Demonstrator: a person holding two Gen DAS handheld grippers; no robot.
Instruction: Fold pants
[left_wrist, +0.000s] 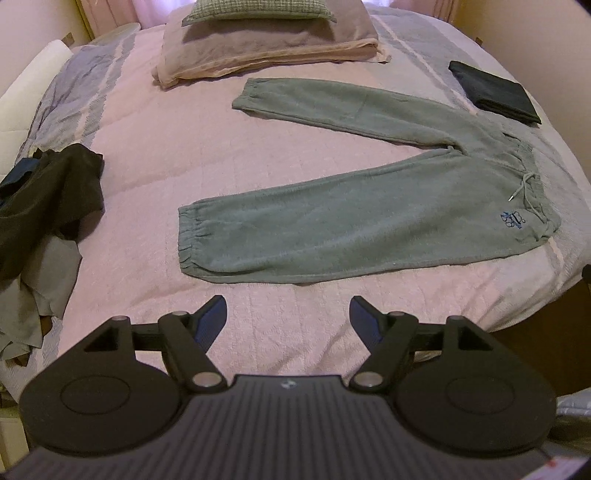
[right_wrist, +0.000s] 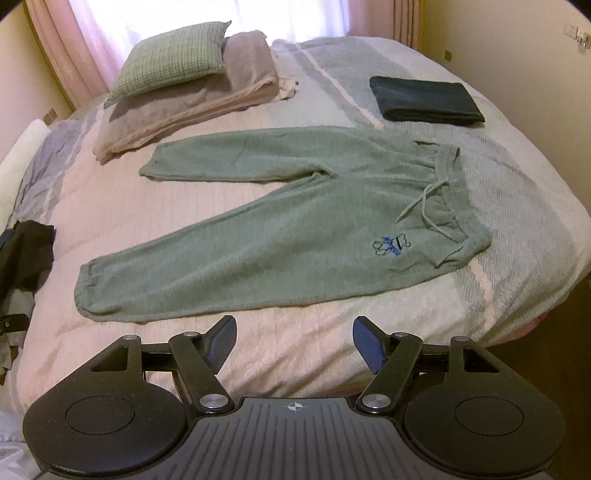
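Pants (left_wrist: 369, 221) flat mid-bed (left_wrist: 147, 155), waistband right, legs spreading leftward, cushion (left_wrist: 258, 13) on blanket (left_wrist: 266, 48) behind, folded cloth (left_wrist: 495, 92) far right, clothes heap (left_wrist: 44, 206) at left edge.

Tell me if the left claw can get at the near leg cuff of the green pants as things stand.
Probably yes. The left claw is open and holds nothing, and only bare pink bedspread lies between it and the near cuff. The dark clothes pile sits off to the side.

a home bedroom: a quilted bed (right_wrist: 295, 343), a cushion (right_wrist: 170, 55) and pink curtains (right_wrist: 62, 48).
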